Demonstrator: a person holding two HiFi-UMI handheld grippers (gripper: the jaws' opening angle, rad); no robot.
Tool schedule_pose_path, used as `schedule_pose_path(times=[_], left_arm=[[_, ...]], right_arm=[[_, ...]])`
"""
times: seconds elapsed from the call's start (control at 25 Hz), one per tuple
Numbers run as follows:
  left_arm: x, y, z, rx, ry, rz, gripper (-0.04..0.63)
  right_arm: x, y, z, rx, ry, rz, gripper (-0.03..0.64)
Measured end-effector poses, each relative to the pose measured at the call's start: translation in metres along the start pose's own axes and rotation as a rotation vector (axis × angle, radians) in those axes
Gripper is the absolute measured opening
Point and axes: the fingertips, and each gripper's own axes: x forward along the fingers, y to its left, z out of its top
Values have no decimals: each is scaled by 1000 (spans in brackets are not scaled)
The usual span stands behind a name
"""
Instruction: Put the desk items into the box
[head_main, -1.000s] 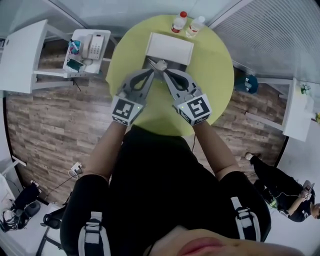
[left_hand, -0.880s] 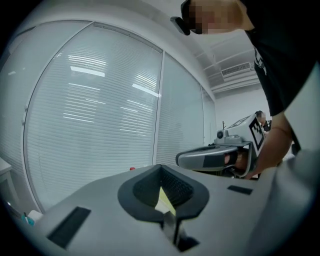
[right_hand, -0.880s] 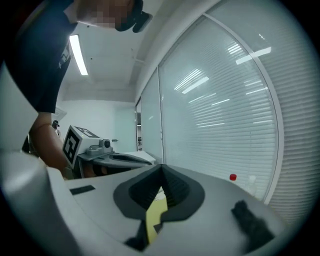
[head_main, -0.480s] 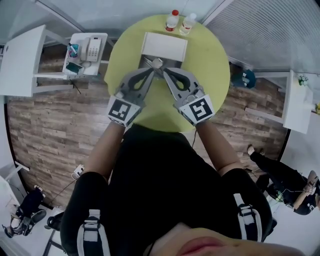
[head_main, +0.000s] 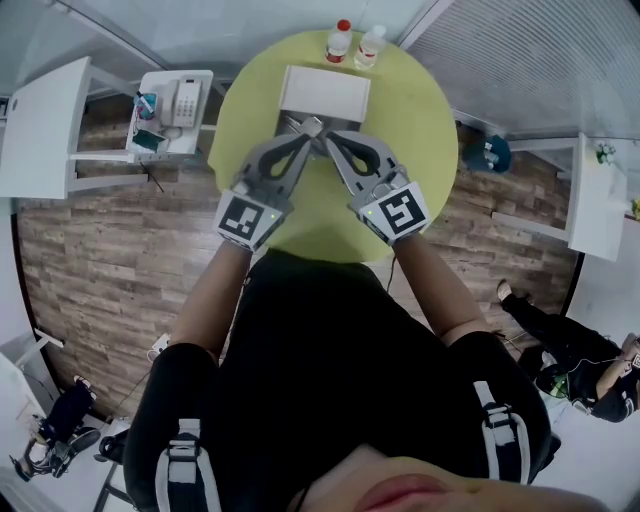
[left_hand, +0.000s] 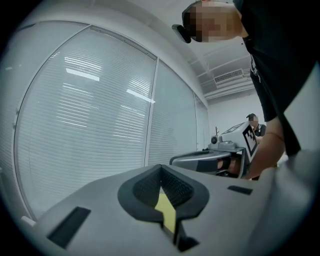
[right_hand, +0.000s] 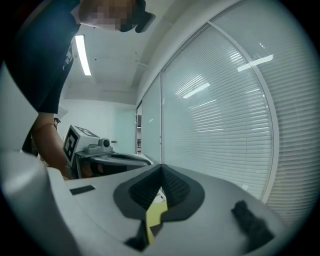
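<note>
Two grippers, one box, two bottles, one round table.

Nearest, both forearms reach forward from the body over the table's near edge, elbows out and wrists turned in, so the grippers form a V pointing away. The marker cubes, left (head_main: 247, 219) and right (head_main: 397, 213), sit over the near part of the table (head_main: 425, 130). The left gripper (head_main: 300, 131) and the right gripper (head_main: 329, 134) bring their tips almost together near the table's middle, just at the near edge of the box (head_main: 322, 92).

In the left gripper view the ribbed pads (left_hand: 144, 187) are pressed together at the tip with nothing between them; a sliver of yellow table shows below them. In the right gripper view the pads (right_hand: 144, 191) are likewise pressed together and bare. Each view catches the other gripper off to one side.

The white box lies on the far half of the table, its long side across. Beyond it, at the far edge, stand a red-capped bottle (head_main: 339, 42) and a clear bottle (head_main: 369, 44), side by side and just apart.

Against half a second ago the pose matches: tips together at the box's near edge, jaws shut. The whole scene sits only slightly differently in the head view.
</note>
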Motion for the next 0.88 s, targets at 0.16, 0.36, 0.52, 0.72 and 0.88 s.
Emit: schedule_pose_path(times=[0.16,0.36,0.52,0.72,0.88], left_arm=[[3,0,2,16,-1,-4,12],[7,0,2,30,4,-12,12],[7,-4,3,32,0,-15,12],[10,-3,5,31,-8,-14,12],[13,-6,8,14,-24,-12,12]], right_arm=[[-3,-3,3,4,-16,-6,15],[-4,-2,4,-10,-17,-6,15],[-5,1,9,-3,-48,-9,15],[-6,-2,4,-6,-21,-7,15],[-8,-3,11,9,-68,-14,15]])
